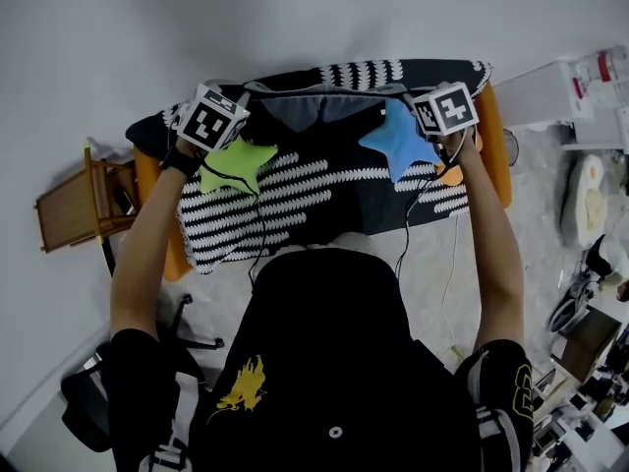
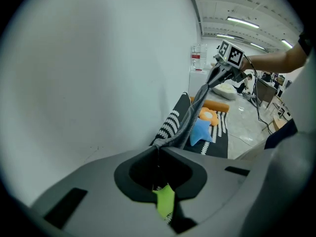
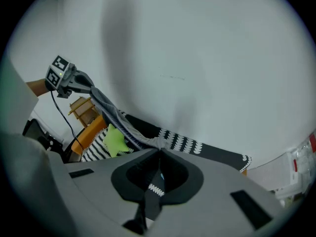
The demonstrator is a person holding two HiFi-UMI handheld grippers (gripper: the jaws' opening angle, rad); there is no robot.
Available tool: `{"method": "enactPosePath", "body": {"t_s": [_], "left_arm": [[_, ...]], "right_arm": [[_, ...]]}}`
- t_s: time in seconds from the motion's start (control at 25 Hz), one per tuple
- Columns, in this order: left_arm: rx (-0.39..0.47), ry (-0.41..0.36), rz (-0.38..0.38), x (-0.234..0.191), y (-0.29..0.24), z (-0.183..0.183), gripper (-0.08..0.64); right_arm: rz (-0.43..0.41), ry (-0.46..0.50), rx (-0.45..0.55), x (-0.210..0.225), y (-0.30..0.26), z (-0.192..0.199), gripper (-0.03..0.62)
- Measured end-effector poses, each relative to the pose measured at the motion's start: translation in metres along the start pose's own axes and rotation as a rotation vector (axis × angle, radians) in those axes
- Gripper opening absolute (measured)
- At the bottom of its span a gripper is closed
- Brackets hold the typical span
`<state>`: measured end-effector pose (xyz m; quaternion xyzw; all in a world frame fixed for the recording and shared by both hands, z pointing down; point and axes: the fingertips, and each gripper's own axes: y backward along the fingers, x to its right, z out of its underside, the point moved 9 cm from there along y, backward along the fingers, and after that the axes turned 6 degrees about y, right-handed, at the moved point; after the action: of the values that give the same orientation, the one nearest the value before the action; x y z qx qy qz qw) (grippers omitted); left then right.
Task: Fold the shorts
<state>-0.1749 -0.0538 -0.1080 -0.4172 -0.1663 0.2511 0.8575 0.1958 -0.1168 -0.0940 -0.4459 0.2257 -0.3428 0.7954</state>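
The white wall (image 1: 295, 18) is straight ahead of both hand-held grippers. Below them lies a b/w striped blanket (image 1: 295, 200) on an orange base.

The grey shorts (image 1: 319, 108) hang in the air, pulled out wide btwn the two hand-held grippers, above the blanket. Not folded yet.

L hand-held gripper (image 1: 243, 96): jaws together, pinched tight on one top corner of the shorts. In the left gripper view the cloth (image 2: 190, 120) comes out right at the jaw tips (image 2: 158, 149) and runs up to the other hand-held gripper (image 2: 217, 78).

R hand-held gripper (image 1: 408, 101): jaws together too, clamped on the other top corner. In the right gripper view the cloth (image 3: 118, 117) goes from the jaw tips (image 3: 159, 152) up and across to the L one (image 3: 81, 83).

Both point down at a slant.

A wood chair (image 1: 74, 205) stands out past the L hand-held gripper, off the blanket.

Green star pillow (image 1: 236, 163) sits just under the L hand-held gripper. Blue star pillow (image 1: 398, 141) sits just under the R one. A small orange flower pillow (image 1: 450, 175) peeks out beside the blue star, under the R hand.
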Motion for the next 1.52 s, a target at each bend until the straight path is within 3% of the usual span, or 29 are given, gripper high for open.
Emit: {"method": "enactPosePath", "body": {"t_s": [0.16, 0.28, 0.48, 0.68, 0.92, 1.08, 1.32, 1.52], "left_arm": [[0.001, -0.043, -0.029, 0.027, -0.015, 0.045, 0.023], [-0.028, -0.017, -0.018, 0.067, -0.042, 0.103, 0.023], [-0.166, 0.032, 0.012, 0.156, -0.105, 0.215, 0.025], [-0.295, 0.144, 0.047, 0.231, -0.153, 0.336, 0.025], [-0.385, 0.155, 0.107, 0.296, -0.202, 0.439, 0.026], [-0.416, 0.186, 0.154, 0.322, -0.216, 0.481, 0.026], [-0.46, 0.24, 0.188, 0.342, -0.258, 0.518, 0.026], [-0.509, 0.236, 0.237, 0.365, -0.288, 0.553, 0.026]], "right_arm": [[-0.063, -0.04, 0.015, -0.029, -0.018, 0.048, 0.026], [-0.106, -0.048, -0.041, -0.059, -0.053, 0.109, 0.026], [-0.161, -0.051, -0.133, -0.102, -0.123, 0.225, 0.026], [-0.238, -0.01, -0.249, -0.17, -0.187, 0.336, 0.026], [-0.258, 0.019, -0.358, -0.237, -0.227, 0.445, 0.028], [-0.217, -0.039, -0.412, -0.264, -0.242, 0.484, 0.028], [-0.184, -0.194, -0.493, -0.27, -0.289, 0.521, 0.028], [-0.202, -0.225, -0.549, -0.285, -0.321, 0.57, 0.029]]}}
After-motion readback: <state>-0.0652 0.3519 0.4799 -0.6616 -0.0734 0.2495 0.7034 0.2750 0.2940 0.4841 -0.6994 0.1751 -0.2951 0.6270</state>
